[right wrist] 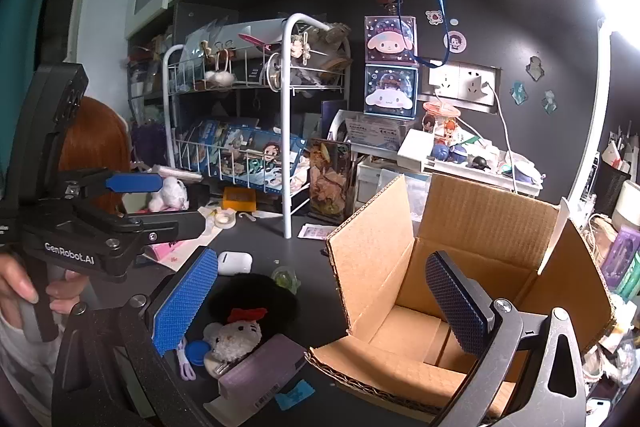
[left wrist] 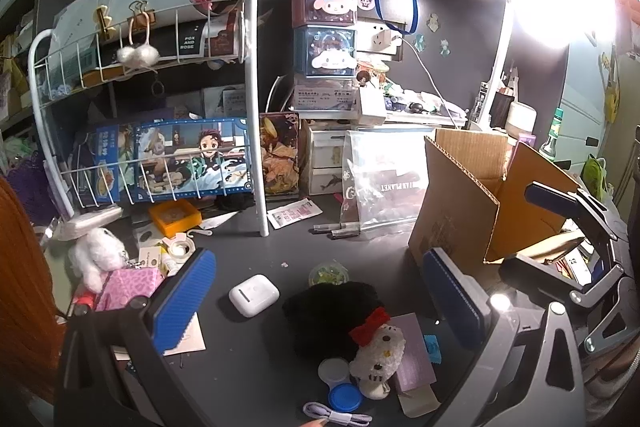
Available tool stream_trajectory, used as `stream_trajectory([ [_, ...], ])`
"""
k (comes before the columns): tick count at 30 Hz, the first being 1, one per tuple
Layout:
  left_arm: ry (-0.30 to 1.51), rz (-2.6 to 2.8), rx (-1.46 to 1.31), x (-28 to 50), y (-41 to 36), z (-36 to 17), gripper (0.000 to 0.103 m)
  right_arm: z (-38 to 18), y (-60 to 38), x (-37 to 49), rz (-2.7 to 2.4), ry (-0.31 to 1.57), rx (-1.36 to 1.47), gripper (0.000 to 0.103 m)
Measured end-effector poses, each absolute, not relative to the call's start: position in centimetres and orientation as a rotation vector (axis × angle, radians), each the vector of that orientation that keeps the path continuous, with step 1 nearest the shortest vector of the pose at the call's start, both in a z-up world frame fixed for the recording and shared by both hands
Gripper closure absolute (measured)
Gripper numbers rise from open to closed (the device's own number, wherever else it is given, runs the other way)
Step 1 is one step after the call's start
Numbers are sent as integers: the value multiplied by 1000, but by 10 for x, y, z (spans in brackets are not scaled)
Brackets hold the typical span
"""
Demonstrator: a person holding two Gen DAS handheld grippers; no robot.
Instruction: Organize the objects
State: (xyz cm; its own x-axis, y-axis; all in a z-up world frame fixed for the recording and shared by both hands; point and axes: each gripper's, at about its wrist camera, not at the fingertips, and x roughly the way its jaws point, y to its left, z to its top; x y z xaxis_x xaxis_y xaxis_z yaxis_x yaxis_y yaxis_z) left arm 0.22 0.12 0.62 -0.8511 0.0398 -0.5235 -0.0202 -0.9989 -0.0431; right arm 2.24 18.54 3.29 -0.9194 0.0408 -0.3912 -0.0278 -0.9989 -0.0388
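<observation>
Both tongs (left wrist: 324,291) (right wrist: 320,307) agape above plush toy (left wrist: 378,349), beside cardboard box (right wrist: 460,267)

The right gripper (right wrist: 320,311) hangs wide open above the dark desk (right wrist: 280,247), empty, its right finger over the open cardboard box (right wrist: 460,267). Left of the box lie a black pouch (right wrist: 256,291), a white plush (right wrist: 232,341), an earbud case (right wrist: 234,263) and a purple box (right wrist: 264,367). The left gripper (right wrist: 132,203), held by a hand (right wrist: 24,287), stands at far left.
</observation>
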Motion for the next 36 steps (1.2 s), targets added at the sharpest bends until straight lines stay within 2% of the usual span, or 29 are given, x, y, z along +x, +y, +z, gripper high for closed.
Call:
stream_trajectory([
  [36,-60,2997,-847,4,-6,0,0,34,184,18,3017,-25,-632,0],
])
